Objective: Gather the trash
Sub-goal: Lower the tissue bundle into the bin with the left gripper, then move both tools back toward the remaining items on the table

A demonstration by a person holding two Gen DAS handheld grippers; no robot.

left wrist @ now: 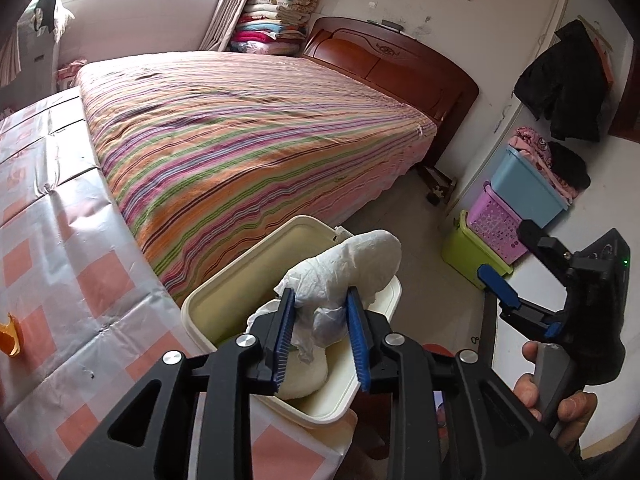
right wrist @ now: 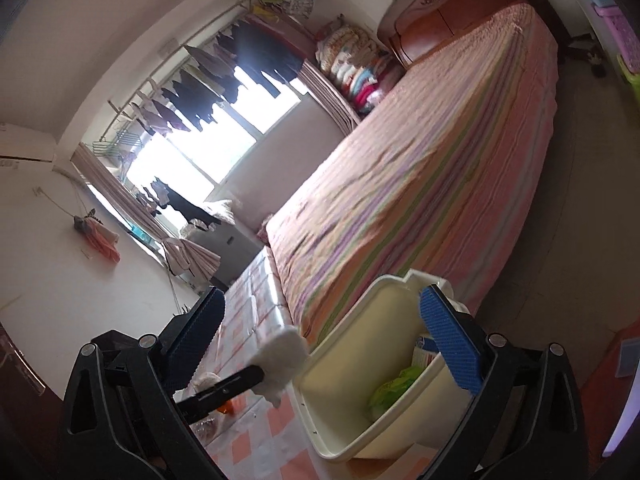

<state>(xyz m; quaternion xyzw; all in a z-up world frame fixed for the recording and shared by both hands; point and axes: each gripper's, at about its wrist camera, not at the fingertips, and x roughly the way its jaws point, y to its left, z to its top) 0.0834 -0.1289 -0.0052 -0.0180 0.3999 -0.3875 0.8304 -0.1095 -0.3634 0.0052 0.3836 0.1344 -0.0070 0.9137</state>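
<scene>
A crumpled, creased white tissue [left wrist: 340,276] is pinched between the blue pads of the left gripper [left wrist: 320,336] over the open cream bin [left wrist: 224,284], while the right gripper [right wrist: 322,344] is held spread wide and empty beside it, before the striped bed [left wrist: 248,132].

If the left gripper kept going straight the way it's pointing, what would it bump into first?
Probably the open cream plastic bin: the left gripper, with crumpled white tissue paper between its blue pads, aims down into its mouth. Depth is uncertain.
</scene>
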